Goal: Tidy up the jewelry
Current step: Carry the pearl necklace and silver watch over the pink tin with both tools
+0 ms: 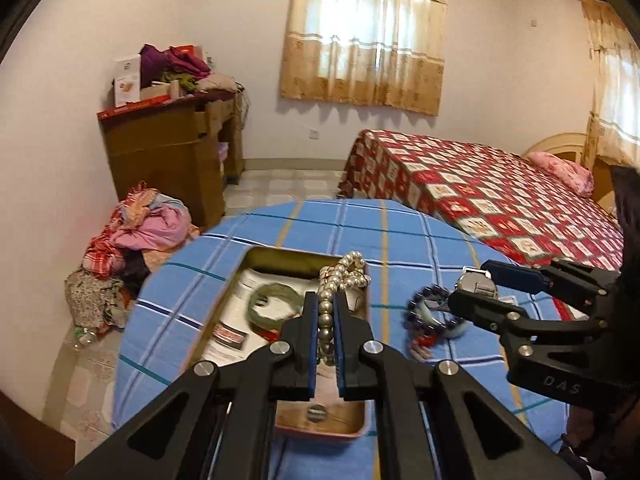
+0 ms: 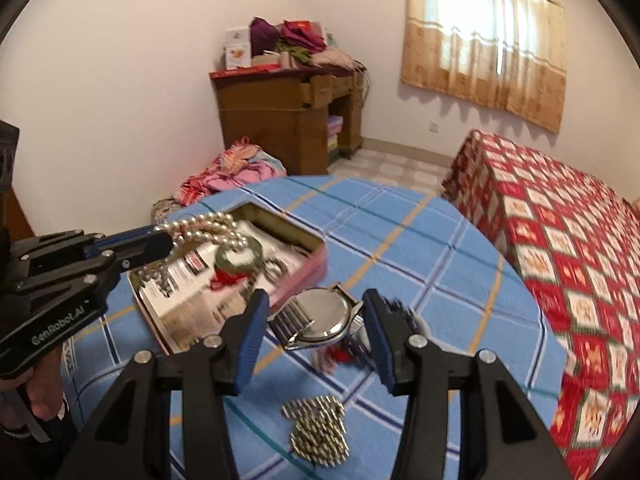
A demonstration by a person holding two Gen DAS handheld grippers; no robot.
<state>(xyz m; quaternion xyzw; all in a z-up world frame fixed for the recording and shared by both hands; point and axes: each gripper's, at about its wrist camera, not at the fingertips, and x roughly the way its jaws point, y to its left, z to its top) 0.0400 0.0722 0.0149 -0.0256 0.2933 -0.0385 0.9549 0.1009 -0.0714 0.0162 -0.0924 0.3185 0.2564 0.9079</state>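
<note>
Clamping a strand of white pearl necklace (image 1: 348, 270) tight between the blue pads of the left tool (image 1: 325, 300), with the pads pressed together on the beads. Holding that strand above the open pink rectangular tin with a gold-coloured inside (image 1: 304, 258), letting one bunched loop pile up past the fingertips and another length hang down between the fingers. Seeing the same from the right wrist: left tool (image 2: 166, 238) reaching in from the left edge, pearl necklace (image 2: 208, 226) draping off its tip over the tin (image 2: 308, 276).

Gripping a silver round-cased wristwatch with a metal link strap (image 2: 324, 316) in the right tool (image 2: 316, 296), fingers standing partly apart and closed on the case from both sides. Carrying the wristwatch (image 1: 478, 282) clear of the counter covered in blue checked cloth (image 1: 400, 240), just right of the tin, in the right tool (image 1: 470, 284).

Leaving a green round bangle (image 1: 272, 304) and printed paper leaflets (image 2: 188, 304) inside the tin. Leaving a dark purple bead bracelet (image 1: 420, 312) on the cloth under the wristwatch, blurred in the right view. Leaving a heaped silver metal chain (image 2: 318, 434) on the counter near the right tool's base.

Facing a bed with a red patterned cover (image 1: 500, 200) beyond the counter.
</note>
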